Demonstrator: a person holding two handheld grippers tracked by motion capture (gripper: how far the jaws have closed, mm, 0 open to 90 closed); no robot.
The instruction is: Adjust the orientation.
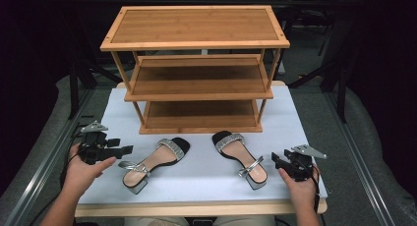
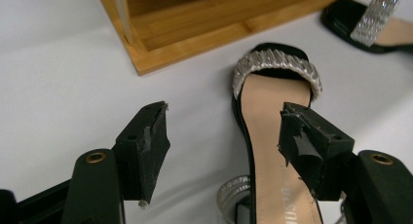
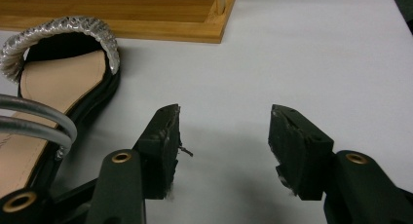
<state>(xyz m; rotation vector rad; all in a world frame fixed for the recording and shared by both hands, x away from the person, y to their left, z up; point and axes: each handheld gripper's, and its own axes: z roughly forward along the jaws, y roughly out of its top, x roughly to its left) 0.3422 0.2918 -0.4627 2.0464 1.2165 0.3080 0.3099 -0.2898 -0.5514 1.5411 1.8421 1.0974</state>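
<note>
Glittery silver-strapped black sandals (image 1: 153,162) (image 1: 242,157), tan insoles, flat on smooth white mat (image 1: 206,169); left gripper (image 1: 129,150), right gripper (image 1: 274,158) gaped open, empty.

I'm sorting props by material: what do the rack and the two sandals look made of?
Rack: likely bamboo or light wood, with warm grain and a smooth satin finish. Left sandal and right sandal: black soles, tan matte insoles that look like faux leather, and silvery toe bands with a glittering textured weave; the ankle straps look metallic.

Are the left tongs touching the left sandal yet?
Apart. In the left gripper view the left tongs stand open above the left sandal, pads clear of it.
</note>
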